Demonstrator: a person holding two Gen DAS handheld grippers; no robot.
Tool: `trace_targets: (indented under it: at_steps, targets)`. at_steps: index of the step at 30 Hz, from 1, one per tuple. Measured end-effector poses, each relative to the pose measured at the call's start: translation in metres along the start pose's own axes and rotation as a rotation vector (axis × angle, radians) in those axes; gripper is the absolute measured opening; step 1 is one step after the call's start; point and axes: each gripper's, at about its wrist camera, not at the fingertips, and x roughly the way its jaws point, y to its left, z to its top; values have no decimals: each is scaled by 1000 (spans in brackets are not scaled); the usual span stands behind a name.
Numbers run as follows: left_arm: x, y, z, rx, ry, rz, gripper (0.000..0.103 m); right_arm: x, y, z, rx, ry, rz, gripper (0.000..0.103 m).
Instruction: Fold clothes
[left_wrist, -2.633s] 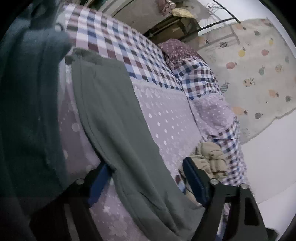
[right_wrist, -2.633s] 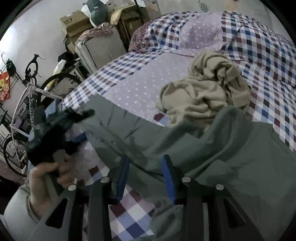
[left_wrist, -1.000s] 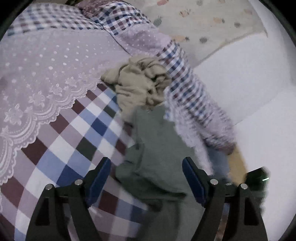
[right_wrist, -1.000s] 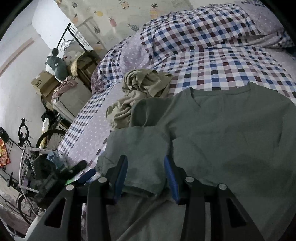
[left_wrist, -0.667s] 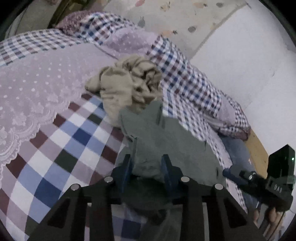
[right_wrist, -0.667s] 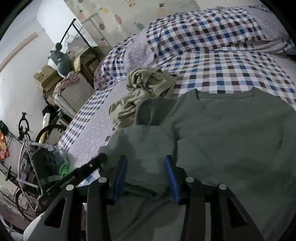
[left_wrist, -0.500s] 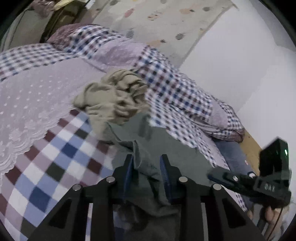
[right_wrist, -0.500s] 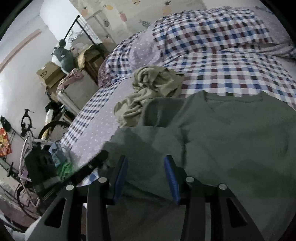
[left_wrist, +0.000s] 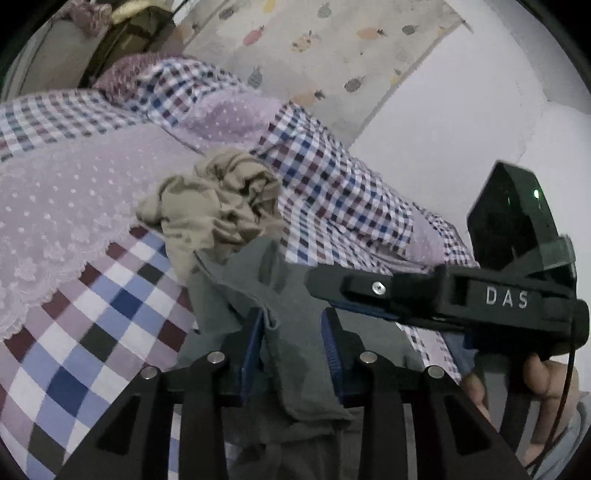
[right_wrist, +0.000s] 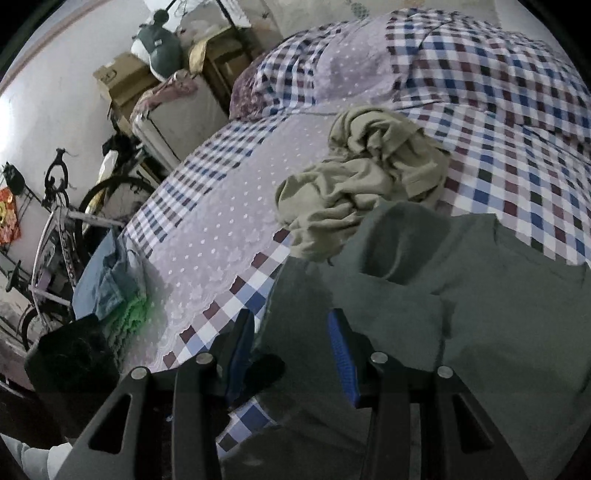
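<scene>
A grey-green shirt (right_wrist: 498, 314) lies spread on the bed, one part doubled over near the front. My left gripper (left_wrist: 292, 341) is shut on a bunched ridge of this shirt (left_wrist: 236, 291), which stands up between the blue pads (left_wrist: 255, 343). My right gripper (right_wrist: 291, 343) is shut on the folded edge of the same shirt. Its black housing (left_wrist: 509, 299), held by a hand (left_wrist: 546, 376), crosses the left wrist view just right of my left fingers. A crumpled beige garment (left_wrist: 214, 210) (right_wrist: 362, 184) touches the shirt's far edge.
The bed cover (right_wrist: 207, 240) is lilac with dots and a checked border; checked pillows (right_wrist: 461, 55) lie at the head. A blue-green heap of clothes (right_wrist: 110, 284) sits at the bed's left edge. A bicycle (right_wrist: 62, 229), boxes (right_wrist: 122, 81) and a cabinet (right_wrist: 181, 122) stand beyond.
My left gripper went from open over the shirt to shut on it and lifted the cloth. The right gripper, still holding the shirt, has moved close in front of the left one.
</scene>
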Motion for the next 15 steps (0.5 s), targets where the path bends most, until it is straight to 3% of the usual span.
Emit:
trace_targets:
  at_steps: [3, 5, 8, 15]
  targets:
    - [4, 7, -1, -43, 15, -24, 27, 10, 0, 6, 8, 33, -4, 46]
    - [4, 6, -1, -52, 7, -42, 16, 15, -3, 9, 28, 47, 15, 46]
    - [6, 2, -1, -45, 4, -60, 13, 25, -7, 15, 46, 102, 40, 46]
    - [13, -5, -5, -37, 21, -83, 12, 59, 6, 29, -84, 243, -62, 46]
